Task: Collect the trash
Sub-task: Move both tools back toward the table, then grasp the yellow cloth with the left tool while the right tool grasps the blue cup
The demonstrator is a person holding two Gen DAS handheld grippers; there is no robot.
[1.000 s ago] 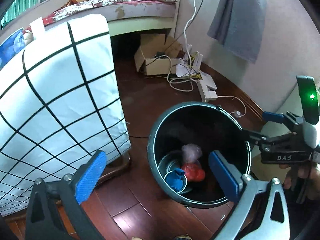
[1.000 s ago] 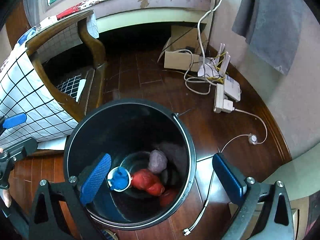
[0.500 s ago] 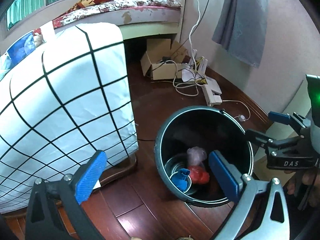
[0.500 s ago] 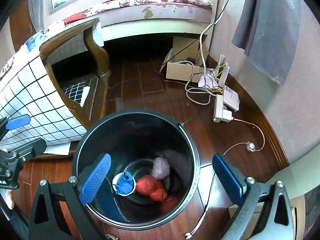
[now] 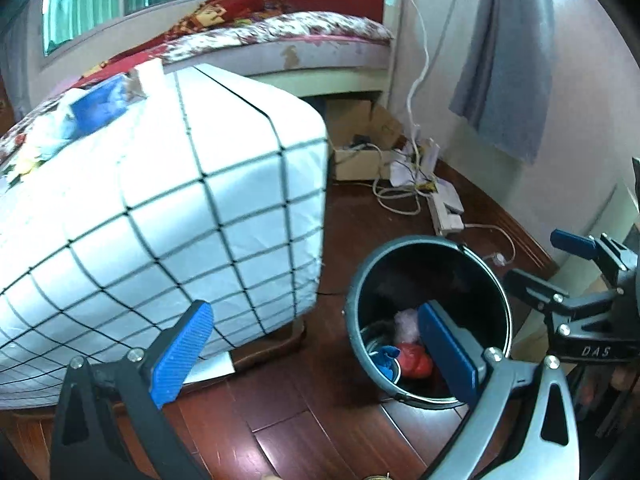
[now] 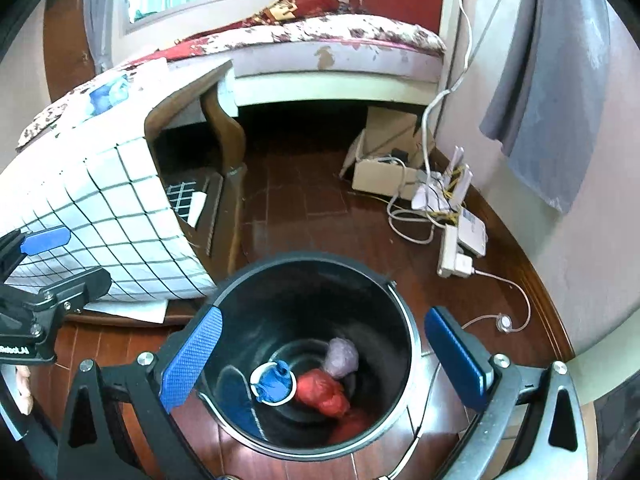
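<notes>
Trash sits in one black bin [image 6: 316,354] on the wooden floor [image 6: 304,208], and three pieces can be counted at its bottom: a blue wad [image 6: 273,383] resting in a white-rimmed cup at about 9 o'clock, a red bundle [image 6: 322,394] at 6 o'clock, and a pale lilac lump [image 6: 341,357] at 1 o'clock. A reddish patch lower down may be only a reflection on the bin wall; it is hard to tell.

Two grippers are in view. Right gripper [image 6: 320,354] hangs over the bin mouth with its blue pads spread wide and nothing between them. Left gripper [image 5: 316,354] hovers at the bin's 9 o'clock side, likewise spread and empty, and its right pad covers part of the bin's contents in the left wrist view.

One grid-patterned cloth [image 5: 168,216] drapes a wooden chair [image 6: 226,132] at 10 o'clock from the bin. One open cardboard box [image 6: 384,168] and a tangle of white cables [image 6: 416,216] lie toward 1 o'clock, below a grey towel [image 6: 548,92] on the wall; the box's contents are too small to make out.
</notes>
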